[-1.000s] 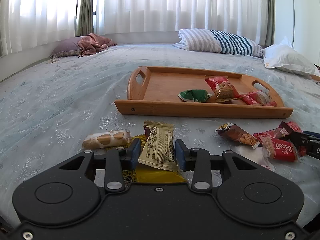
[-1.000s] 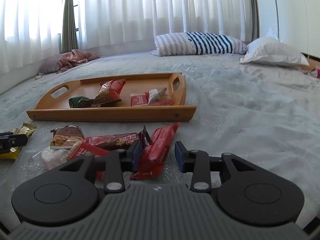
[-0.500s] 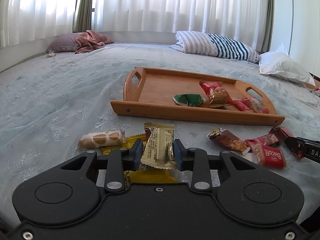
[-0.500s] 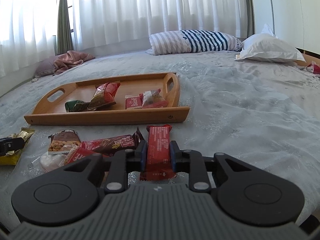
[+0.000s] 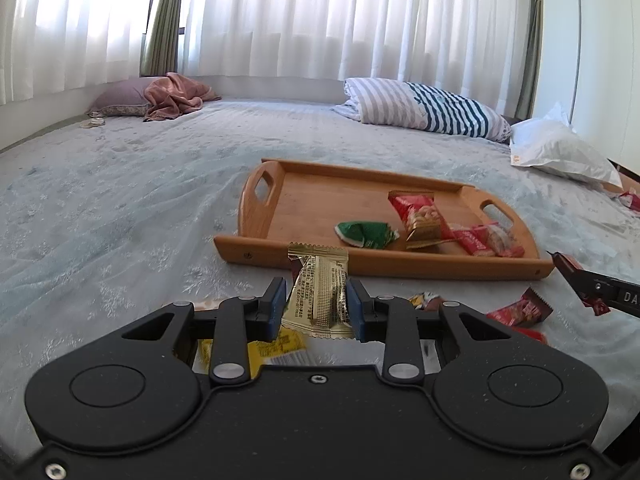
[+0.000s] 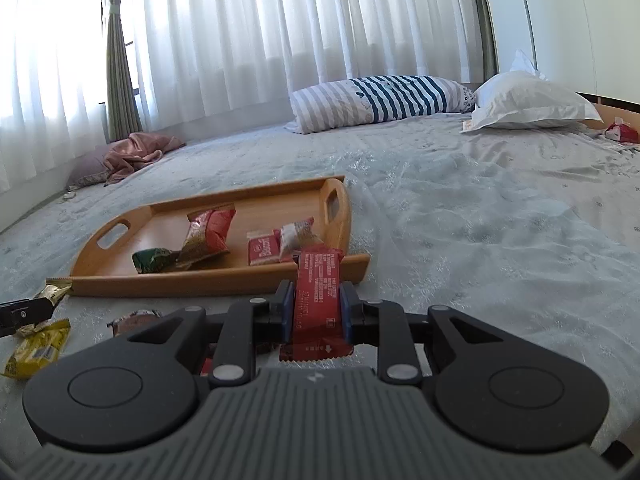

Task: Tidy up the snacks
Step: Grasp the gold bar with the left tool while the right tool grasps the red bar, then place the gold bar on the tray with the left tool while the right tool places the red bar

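My left gripper (image 5: 316, 294) is shut on a gold snack packet (image 5: 318, 270), held upright just above the bedspread in front of the wooden tray (image 5: 384, 270). In the right wrist view my right gripper (image 6: 316, 294) is shut on a red snack bar (image 6: 318, 280), raised near the tray's (image 6: 200, 282) front right corner. The tray holds a green packet (image 5: 366, 234), a red nut packet (image 5: 418, 216) and red biscuit packets (image 5: 480, 240). The right gripper's tip with its red wrapper (image 5: 564, 264) shows at the right edge of the left wrist view.
Loose snacks lie on the pale bedspread: a yellow packet (image 6: 38, 348), a brown packet (image 6: 134, 318) and red packets (image 5: 520, 312). A striped pillow (image 6: 384, 100), a white pillow (image 6: 528, 104) and a pink cloth (image 5: 176, 94) sit far back by the curtains.
The right jaws closed on the red bar and lifted it upright off the bed. The left jaws tightened on the gold packet, which now hangs higher against the tray's front.
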